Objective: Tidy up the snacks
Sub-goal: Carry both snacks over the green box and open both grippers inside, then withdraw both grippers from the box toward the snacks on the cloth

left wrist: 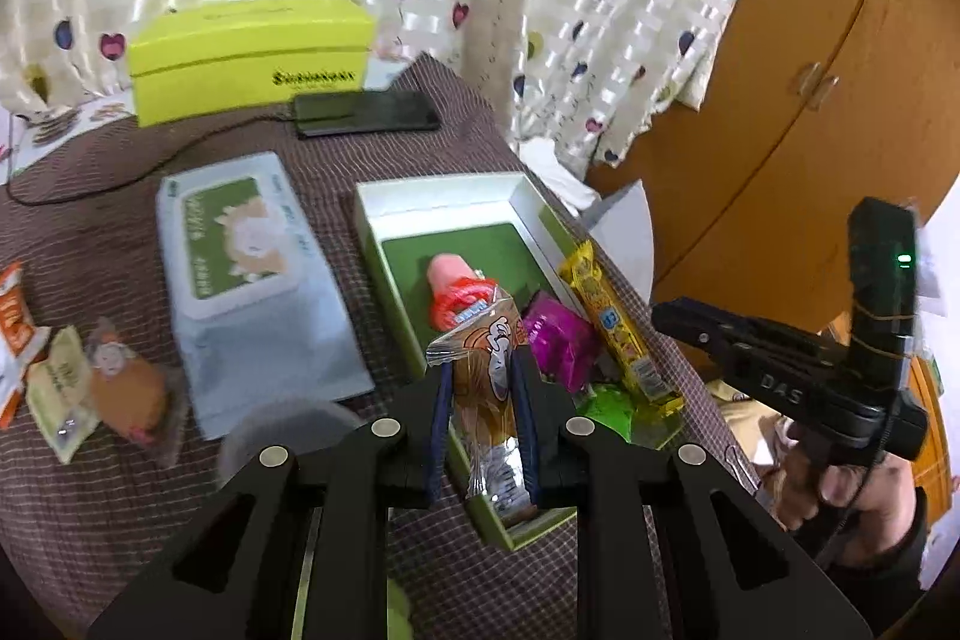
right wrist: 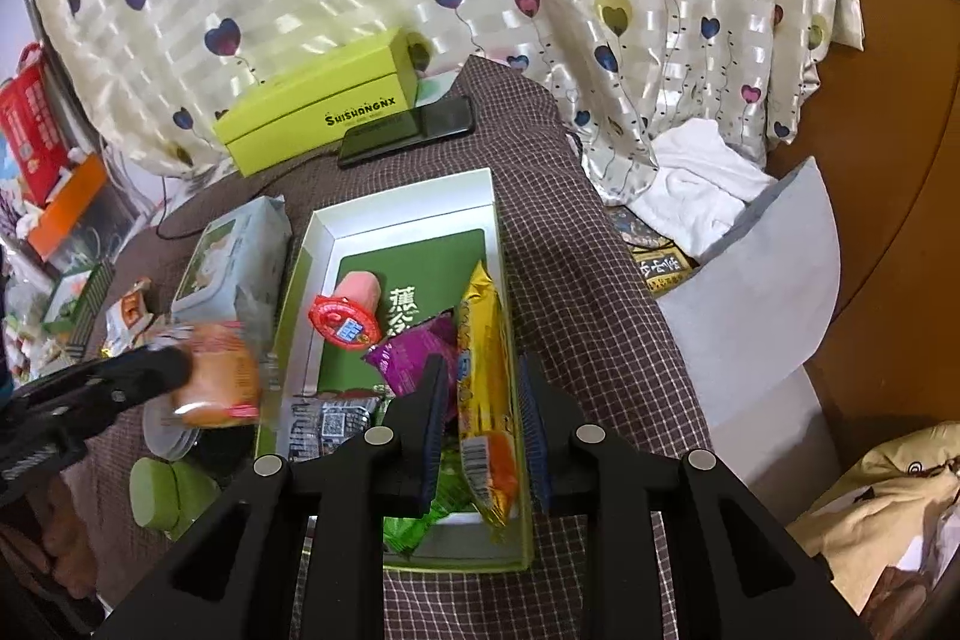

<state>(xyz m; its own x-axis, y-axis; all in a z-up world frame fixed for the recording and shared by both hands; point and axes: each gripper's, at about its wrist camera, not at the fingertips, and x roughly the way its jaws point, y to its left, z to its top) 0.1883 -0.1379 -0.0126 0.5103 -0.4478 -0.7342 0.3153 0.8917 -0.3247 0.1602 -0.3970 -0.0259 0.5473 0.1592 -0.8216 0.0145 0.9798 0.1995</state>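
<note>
An open green-lined box [left wrist: 384, 250] [right wrist: 324, 232] lies on the checked cloth. In it are a pink jelly cup [left wrist: 456, 286] [right wrist: 351, 310], a purple packet [left wrist: 558, 334] [right wrist: 414, 346], a yellow snack bar [left wrist: 618, 322] [right wrist: 486, 388] and a green packet [left wrist: 606, 406] [right wrist: 438, 508]. My left gripper [left wrist: 483, 400] is shut on an orange-brown wrapped cake [left wrist: 486, 382] [right wrist: 216, 376], held over the box's near left edge. My right gripper [right wrist: 483, 436] hangs over the yellow bar with its jaws apart and not touching it.
Left of the box lie a wet-wipes pack [left wrist: 246, 244] [right wrist: 234, 256] and several loose snacks [left wrist: 84, 376]. A lime box [left wrist: 246, 58] [right wrist: 318, 106] and a phone [left wrist: 366, 112] [right wrist: 408, 130] sit at the back. Curtain behind, wooden cabinet [left wrist: 780, 100] at right.
</note>
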